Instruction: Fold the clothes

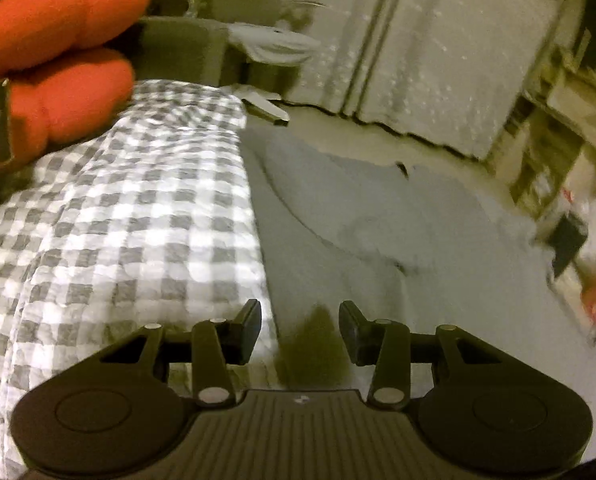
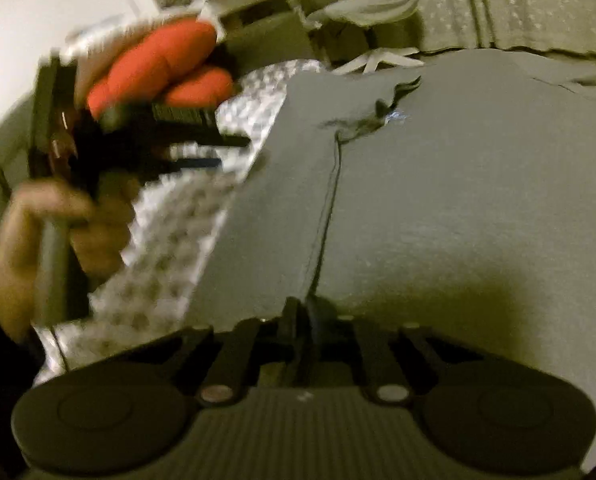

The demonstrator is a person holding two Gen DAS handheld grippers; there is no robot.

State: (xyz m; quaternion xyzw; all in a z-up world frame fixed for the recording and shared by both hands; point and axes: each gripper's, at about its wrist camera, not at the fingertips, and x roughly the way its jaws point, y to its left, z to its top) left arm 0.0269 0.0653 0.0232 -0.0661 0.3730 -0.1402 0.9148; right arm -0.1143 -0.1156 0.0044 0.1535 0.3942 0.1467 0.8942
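Note:
A grey garment (image 1: 357, 220) lies spread over a bed with a grey-and-white checked cover (image 1: 118, 220). My left gripper (image 1: 299, 316) hovers open above the line where garment and cover meet, with nothing between its fingers. In the right wrist view my right gripper (image 2: 299, 316) is shut on the grey garment (image 2: 437, 200). A fold line in the cloth runs straight to its fingertips, and the near edge drapes over its linkage. The same view shows the left gripper (image 2: 234, 152) blurred at the left, held by a hand (image 2: 26, 240) over the checked cover (image 2: 170, 240).
An orange padded thing (image 1: 58, 40) fills the upper left close to the lens; it also sits above the left gripper (image 2: 158, 60). Pale clothes (image 1: 274, 44) lie on a grey seat behind the bed. Curtains (image 1: 417, 40) hang behind; cluttered shelves (image 1: 557, 120) stand at the right.

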